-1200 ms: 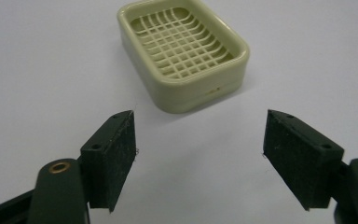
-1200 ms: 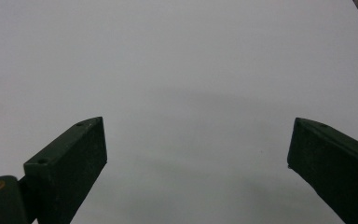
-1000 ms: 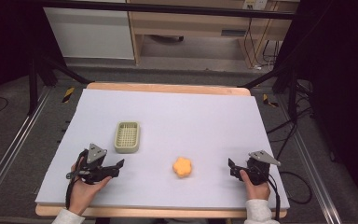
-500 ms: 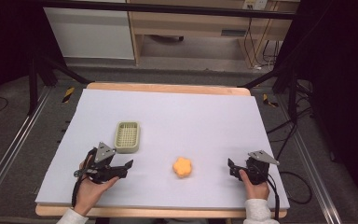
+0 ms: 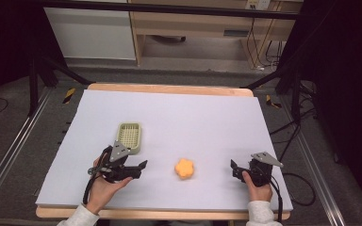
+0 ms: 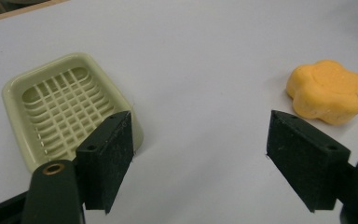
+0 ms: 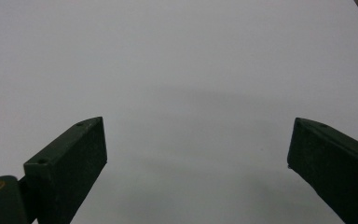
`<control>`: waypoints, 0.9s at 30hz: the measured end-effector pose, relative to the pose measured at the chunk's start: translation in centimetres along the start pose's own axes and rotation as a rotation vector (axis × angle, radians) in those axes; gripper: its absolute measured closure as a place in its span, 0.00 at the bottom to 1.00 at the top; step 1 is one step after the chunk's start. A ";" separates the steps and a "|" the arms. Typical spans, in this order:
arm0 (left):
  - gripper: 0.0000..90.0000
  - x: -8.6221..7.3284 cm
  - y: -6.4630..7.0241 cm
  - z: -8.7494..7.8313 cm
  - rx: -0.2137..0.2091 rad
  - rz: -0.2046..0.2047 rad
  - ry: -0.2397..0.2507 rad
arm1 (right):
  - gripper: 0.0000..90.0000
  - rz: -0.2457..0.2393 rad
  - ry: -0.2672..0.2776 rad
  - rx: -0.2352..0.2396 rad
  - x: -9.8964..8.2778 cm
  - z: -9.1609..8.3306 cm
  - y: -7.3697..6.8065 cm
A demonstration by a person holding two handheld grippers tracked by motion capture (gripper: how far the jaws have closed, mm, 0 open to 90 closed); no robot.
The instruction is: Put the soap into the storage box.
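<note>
Left tool jaws wide apart, nothing between them. Ahead-left, just beside jaw: tray, low rim, blocks that side. Ahead-right: soap, apart from jaw. Between tray and soap: bare surface, open lane straight ahead. Right tool jaws wide apart, bare surface ahead, no obstacle. Soap sits between both tools, nearer right tool in high view; open gap on each side. Far half of surface free.
</note>
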State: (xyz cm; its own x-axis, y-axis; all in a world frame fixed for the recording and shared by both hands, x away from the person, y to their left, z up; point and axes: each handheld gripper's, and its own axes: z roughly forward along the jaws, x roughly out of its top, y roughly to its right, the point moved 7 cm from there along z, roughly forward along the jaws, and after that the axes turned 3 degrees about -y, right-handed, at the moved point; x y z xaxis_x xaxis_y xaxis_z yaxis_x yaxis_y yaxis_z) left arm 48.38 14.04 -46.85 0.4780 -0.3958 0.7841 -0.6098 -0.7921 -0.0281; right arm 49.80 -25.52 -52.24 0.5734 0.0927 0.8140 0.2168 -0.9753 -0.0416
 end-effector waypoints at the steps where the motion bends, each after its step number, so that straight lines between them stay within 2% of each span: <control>1: 0.25 0.3 0.2 0.1 -0.004 0.005 0.001 | 0.06 0.000 -0.001 0.000 0.0 0.0 0.0; 8: 0.25 1.6 1.4 0.8 -0.028 0.012 0.012 | 0.06 -0.002 -0.003 0.002 0.0 0.0 0.0; 17: 0.26 3.2 3.5 1.7 -0.065 0.041 0.022 | 0.06 -0.001 -0.006 0.000 0.0 0.1 -0.1; 27: 0.27 4.3 5.3 2.8 -0.096 0.074 0.006 | 0.06 -0.002 -0.004 0.003 0.0 0.1 -0.1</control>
State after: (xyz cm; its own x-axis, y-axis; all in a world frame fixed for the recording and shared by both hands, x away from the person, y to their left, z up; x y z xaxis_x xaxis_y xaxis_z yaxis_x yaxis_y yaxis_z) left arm 48.95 6.82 -45.35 0.4253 -0.4485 0.7861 -0.7014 -0.7122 -0.0268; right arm 49.82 -25.40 -52.27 0.5761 0.0955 0.8118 0.2203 -0.9745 -0.0417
